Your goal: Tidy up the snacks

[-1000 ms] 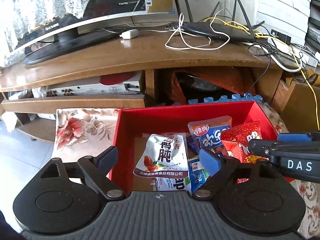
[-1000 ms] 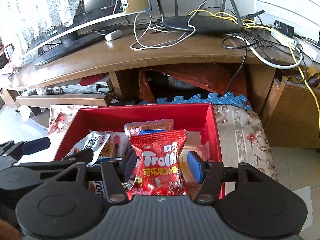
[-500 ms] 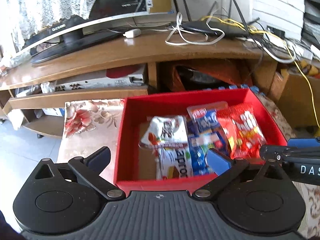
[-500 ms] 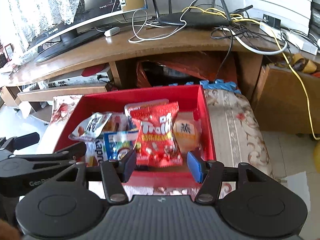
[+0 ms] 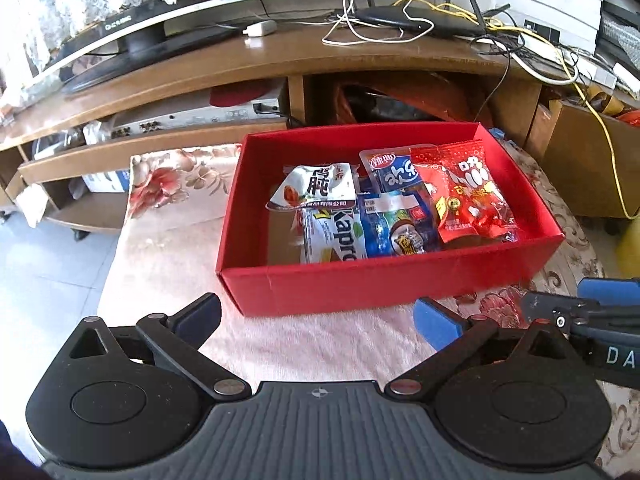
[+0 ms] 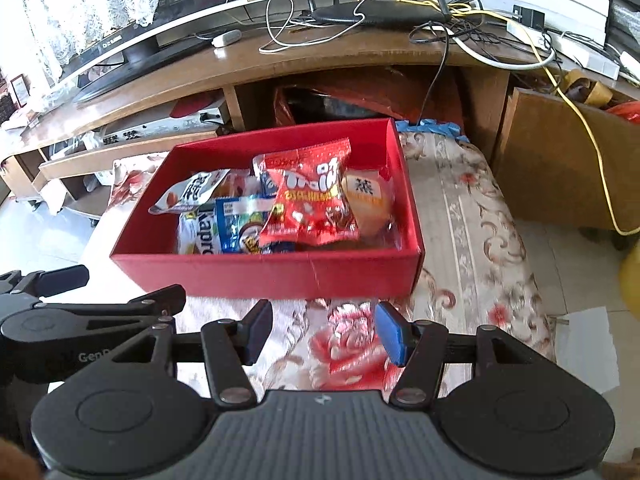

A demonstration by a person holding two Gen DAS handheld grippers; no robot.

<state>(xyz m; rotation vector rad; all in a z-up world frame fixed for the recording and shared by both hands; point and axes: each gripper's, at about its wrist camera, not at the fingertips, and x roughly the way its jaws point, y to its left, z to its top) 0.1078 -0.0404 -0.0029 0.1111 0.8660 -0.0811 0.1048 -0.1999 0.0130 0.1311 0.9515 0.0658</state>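
A red box [image 5: 384,280] [image 6: 280,270] stands on a floral cloth and holds several snack packets. Among them are a red Trolli bag [image 5: 468,192] [image 6: 312,196], a white packet with black characters [image 5: 316,192] [image 6: 188,196], a blue packet [image 5: 396,224] and a yellow-orange packet [image 6: 368,196]. My left gripper [image 5: 316,316] is open and empty, in front of the box's near wall. My right gripper [image 6: 324,332] is open and empty, also in front of the box, and shows at the right edge of the left wrist view [image 5: 592,312].
A wooden TV stand [image 5: 280,56] with a monitor [image 5: 160,20], a router [image 5: 416,20] and tangled cables stands behind the box. A brown cabinet [image 6: 560,160] is at the right. Tiled floor [image 5: 48,264] lies to the left.
Both grippers have pulled back and up from over the box. The red Trolli bag, between the right fingers a second ago, now lies in the box.
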